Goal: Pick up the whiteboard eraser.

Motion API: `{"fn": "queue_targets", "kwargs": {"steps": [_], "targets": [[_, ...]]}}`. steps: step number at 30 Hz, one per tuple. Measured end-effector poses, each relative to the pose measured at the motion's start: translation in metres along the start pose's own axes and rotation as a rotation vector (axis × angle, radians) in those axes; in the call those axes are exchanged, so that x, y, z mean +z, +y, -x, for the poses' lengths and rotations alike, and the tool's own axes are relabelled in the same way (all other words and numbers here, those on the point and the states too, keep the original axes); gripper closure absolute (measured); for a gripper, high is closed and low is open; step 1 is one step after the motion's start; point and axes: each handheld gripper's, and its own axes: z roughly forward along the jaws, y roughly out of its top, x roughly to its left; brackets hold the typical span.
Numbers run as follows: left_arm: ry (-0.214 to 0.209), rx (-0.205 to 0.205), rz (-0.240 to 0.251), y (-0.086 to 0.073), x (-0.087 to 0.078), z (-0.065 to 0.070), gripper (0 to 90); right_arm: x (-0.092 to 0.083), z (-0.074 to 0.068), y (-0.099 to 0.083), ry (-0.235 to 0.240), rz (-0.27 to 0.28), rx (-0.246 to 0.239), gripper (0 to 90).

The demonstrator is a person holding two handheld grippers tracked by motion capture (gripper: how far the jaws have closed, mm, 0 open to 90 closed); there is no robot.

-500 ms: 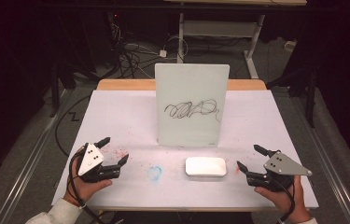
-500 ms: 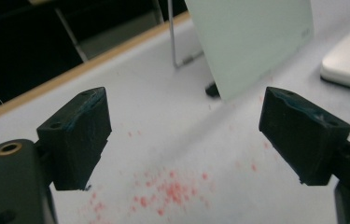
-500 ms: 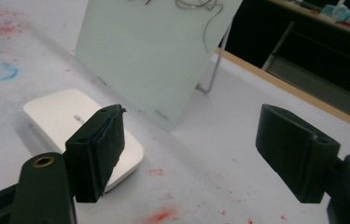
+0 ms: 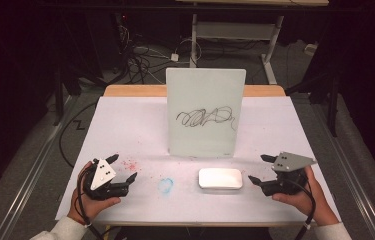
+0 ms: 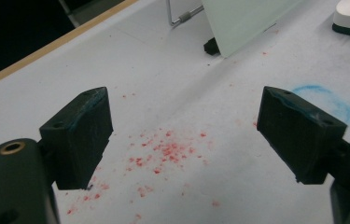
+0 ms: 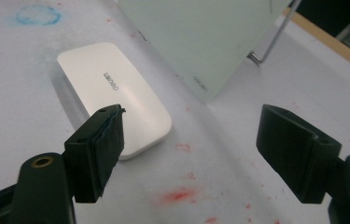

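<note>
A small whiteboard (image 4: 206, 112) stands upright in the middle of the table, with a black scribble across it. A white eraser block (image 4: 220, 178) lies flat in front of it. My left gripper (image 4: 125, 167) is held low at the near left, open, with nothing between its jaws. My right gripper (image 4: 257, 168) is at the near right, open, pointing toward the eraser's right end and a short gap away from it. In the right gripper view the eraser (image 6: 116, 88) lies ahead of the left jaw of my right gripper (image 6: 189, 144), and the whiteboard (image 6: 200, 37) rises behind it.
The white table cover (image 4: 125, 125) bears red specks (image 4: 131, 165) by my left gripper and a blue ring smudge (image 4: 165, 185) left of the eraser. A wooden table edge (image 4: 135, 90) runs behind the board. Beyond it are cables and a dark floor.
</note>
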Motion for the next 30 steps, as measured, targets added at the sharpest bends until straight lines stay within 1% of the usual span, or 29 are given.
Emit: {"fn": "queue_targets", "kwargs": {"steps": [1,2,4,6,7,8,9,10,11,12,13,15,18,23,24,26,27,30], "targets": [[-0.007,0.007,-0.006,0.0,0.001,0.001,17.3,0.008,0.002,0.008,0.035,-0.037,-0.039,23.9],[-0.011,0.018,-0.013,0.0,0.001,0.002,17.3,0.013,0.002,0.013,0.047,-0.053,-0.06,24.1],[-0.014,0.026,-0.024,0.0,0.002,0.004,17.3,0.025,0.003,0.022,0.104,-0.077,-0.094,24.9],[-0.02,0.025,-0.038,0.0,0.005,0.005,17.3,0.039,0.004,0.031,0.156,-0.113,-0.114,25.1],[-0.018,0.031,-0.047,-0.001,0.006,0.006,17.3,0.039,0.004,0.031,0.156,-0.113,-0.114,25.1],[-0.027,0.026,-0.061,-0.001,0.007,0.007,17.3,0.053,0.0,0.039,0.183,-0.155,-0.144,25.1],[-0.023,0.038,-0.059,-0.001,0.008,0.007,17.3,0.053,0.0,0.039,0.183,-0.155,-0.144,25.1],[-0.026,0.036,-0.069,-0.002,0.007,0.009,17.3,0.066,-0.006,0.044,0.217,-0.204,-0.168,25.1],[-0.029,0.043,-0.072,-0.002,0.007,0.009,17.3,0.066,-0.006,0.044,0.217,-0.204,-0.168,25.1],[-0.029,0.043,-0.072,-0.002,0.006,0.01,17.3,0.072,-0.01,0.046,0.232,-0.221,-0.194,25.0],[-0.029,0.042,-0.074,-0.002,0.006,0.01,17.3,0.081,-0.016,0.048,0.261,-0.272,-0.222,25.0],[-0.034,0.04,-0.078,-0.003,0.005,0.01,17.3,0.088,-0.02,0.048,0.287,-0.305,-0.244,24.5],[-0.033,0.038,-0.083,-0.004,0.004,0.01,17.3,0.098,-0.022,0.047,0.298,-0.332,-0.244,20.2],[-0.036,0.047,-0.083,-0.003,0.004,0.011,17.3,0.113,-0.022,0.042,0.34,-0.362,-0.249,22.1],[-0.036,0.046,-0.082,-0.002,0.004,0.011,17.3,0.113,-0.022,0.042,0.34,-0.362,-0.249,22.1],[-0.038,0.049,-0.085,-0.002,0.005,0.011,17.3,0.116,-0.022,0.042,0.358,-0.368,-0.248,24.8],[-0.039,0.049,-0.086,-0.002,0.005,0.011,17.3,0.117,-0.022,0.042,0.366,-0.363,-0.257,25.3],[-0.039,0.051,-0.09,-0.003,0.006,0.01,17.3,0.116,-0.022,0.041,0.369,-0.356,-0.261,25.9]]}}
